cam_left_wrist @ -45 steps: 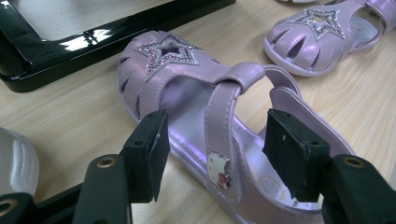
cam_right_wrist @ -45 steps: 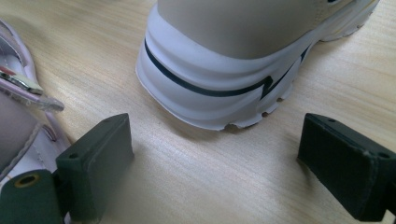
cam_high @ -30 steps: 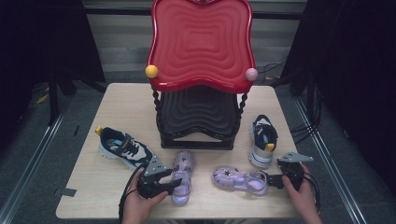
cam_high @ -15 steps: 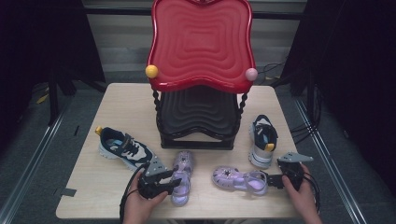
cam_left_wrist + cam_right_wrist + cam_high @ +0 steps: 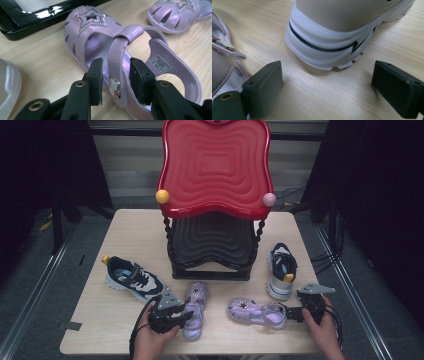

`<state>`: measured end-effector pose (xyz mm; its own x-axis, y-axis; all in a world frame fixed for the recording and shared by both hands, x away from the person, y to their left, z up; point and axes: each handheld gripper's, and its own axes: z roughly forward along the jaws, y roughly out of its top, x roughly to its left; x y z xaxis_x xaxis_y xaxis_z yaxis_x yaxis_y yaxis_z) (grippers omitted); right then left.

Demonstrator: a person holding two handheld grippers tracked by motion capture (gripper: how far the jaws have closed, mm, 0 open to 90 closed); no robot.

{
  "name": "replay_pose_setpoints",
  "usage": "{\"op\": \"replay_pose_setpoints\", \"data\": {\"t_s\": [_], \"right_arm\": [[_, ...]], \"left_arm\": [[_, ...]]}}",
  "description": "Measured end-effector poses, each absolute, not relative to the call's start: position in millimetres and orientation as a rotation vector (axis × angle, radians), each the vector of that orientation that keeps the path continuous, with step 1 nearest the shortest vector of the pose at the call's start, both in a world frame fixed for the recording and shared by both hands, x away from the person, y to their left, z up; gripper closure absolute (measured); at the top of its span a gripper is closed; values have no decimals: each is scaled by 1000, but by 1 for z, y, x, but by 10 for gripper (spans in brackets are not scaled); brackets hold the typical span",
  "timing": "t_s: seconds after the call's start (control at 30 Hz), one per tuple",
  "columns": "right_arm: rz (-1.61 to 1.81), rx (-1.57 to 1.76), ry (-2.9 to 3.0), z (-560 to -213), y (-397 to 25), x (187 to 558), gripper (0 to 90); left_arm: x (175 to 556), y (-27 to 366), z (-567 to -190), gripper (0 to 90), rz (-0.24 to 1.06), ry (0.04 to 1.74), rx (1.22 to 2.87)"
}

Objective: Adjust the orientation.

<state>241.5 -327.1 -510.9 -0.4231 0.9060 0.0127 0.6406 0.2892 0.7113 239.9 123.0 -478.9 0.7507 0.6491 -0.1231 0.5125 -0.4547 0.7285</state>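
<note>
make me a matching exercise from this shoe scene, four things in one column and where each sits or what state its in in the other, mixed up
Things:
1. left gripper
2. right gripper
3. navy sneaker with the yellow heel tab
4. red tray

Places or states:
A. top tier of the black stand
B. jaws wide open over bare table, facing a white sneaker sole
C. lying at the table's left, apart from both grippers
D. jaws either side of the strap of a purple sandal

Pairs: 1-D, 2-B, 3-C, 4-A
</note>
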Motion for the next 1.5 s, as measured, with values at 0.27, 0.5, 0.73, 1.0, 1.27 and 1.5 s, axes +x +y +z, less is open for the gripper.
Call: {"op": "replay_pose_setpoints", "data": {"t_s": [0.27,0.5,0.73,1.0,1.27,1.5], "right_arm": [[916,1390,2169,-511,-327,241,92],[916,1390,2169,-511,-327,242,91],[916,1390,2169,-511,-327,241,91],[916,1390,2169,-511,-327,242,91],[916,1392,2169,-511,-327,241,91],[916,1390,2169,-511,-327,242,91]], "left_arm": [[239,122,-481,657,247,861,2137],[239,123,-483,671,236,874,2108],[238,121,-481,746,231,877,2125],[236,121,-480,794,293,855,2151],[235,123,-476,816,333,860,2134],[234,124,-472,821,354,849,2113]]}}
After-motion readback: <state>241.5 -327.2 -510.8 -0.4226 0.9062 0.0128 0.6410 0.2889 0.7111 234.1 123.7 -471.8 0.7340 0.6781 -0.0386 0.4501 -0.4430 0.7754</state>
